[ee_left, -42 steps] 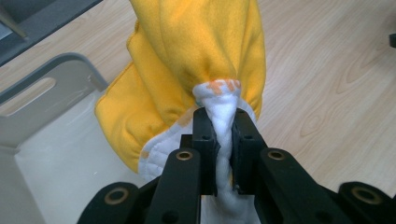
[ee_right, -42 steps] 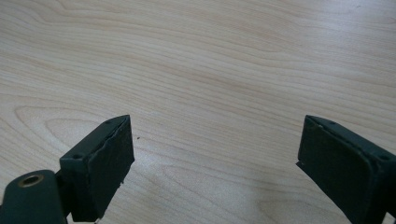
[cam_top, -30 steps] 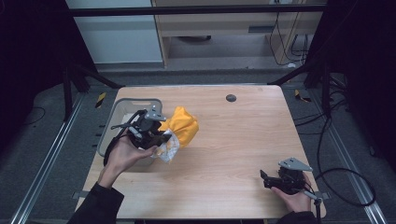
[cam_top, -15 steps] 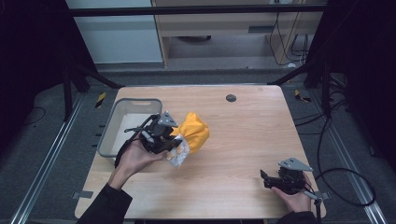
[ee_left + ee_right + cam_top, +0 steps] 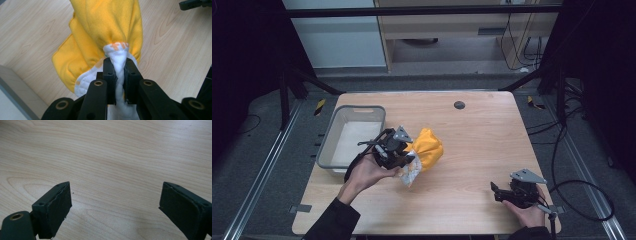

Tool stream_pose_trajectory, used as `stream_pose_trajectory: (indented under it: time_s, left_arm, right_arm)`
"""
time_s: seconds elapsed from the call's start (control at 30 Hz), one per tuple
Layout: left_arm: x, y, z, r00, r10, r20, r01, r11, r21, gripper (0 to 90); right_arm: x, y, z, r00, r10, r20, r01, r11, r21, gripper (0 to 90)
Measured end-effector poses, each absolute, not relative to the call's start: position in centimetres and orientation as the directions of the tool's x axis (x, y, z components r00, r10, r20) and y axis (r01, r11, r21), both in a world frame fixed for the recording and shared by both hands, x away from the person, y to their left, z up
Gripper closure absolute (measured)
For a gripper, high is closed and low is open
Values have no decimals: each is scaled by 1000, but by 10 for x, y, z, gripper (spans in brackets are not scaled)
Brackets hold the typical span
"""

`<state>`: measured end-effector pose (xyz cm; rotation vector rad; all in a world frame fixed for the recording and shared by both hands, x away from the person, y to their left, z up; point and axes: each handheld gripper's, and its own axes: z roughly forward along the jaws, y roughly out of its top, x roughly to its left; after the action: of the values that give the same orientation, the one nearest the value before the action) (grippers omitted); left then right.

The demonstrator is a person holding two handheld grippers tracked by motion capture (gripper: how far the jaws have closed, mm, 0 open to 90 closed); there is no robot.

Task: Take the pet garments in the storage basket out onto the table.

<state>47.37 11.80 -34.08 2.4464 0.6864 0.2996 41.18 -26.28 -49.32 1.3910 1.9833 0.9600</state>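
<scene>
Pinching a white fold of a yellow cloth, the left gripper has its jaws closed tight on the fabric. The cloth hangs bunched over the wooden surface, just right of a grey bin. Well to the bin's right, the right gripper rests near the surface's edge, jaws wide apart, holding nothing.
</scene>
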Motion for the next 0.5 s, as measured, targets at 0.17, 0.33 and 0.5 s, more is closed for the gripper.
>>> stream_pose_trajectory:
  time_s: [0.17,0.33,0.5]
  left_arm:
    - [473,112,-347,849,525,49,405,-710,576,821]
    - [473,106,-354,859,511,42,402,-722,563,821]
    - [472,103,-359,862,505,36,402,-726,558,821]
  right_arm:
    - [412,-263,-493,-330,944,-21,568,217,794,105]
    - [412,-263,-493,-329,944,-20,567,214,796,105]
    - [412,-263,-493,-331,943,-23,565,217,796,105]
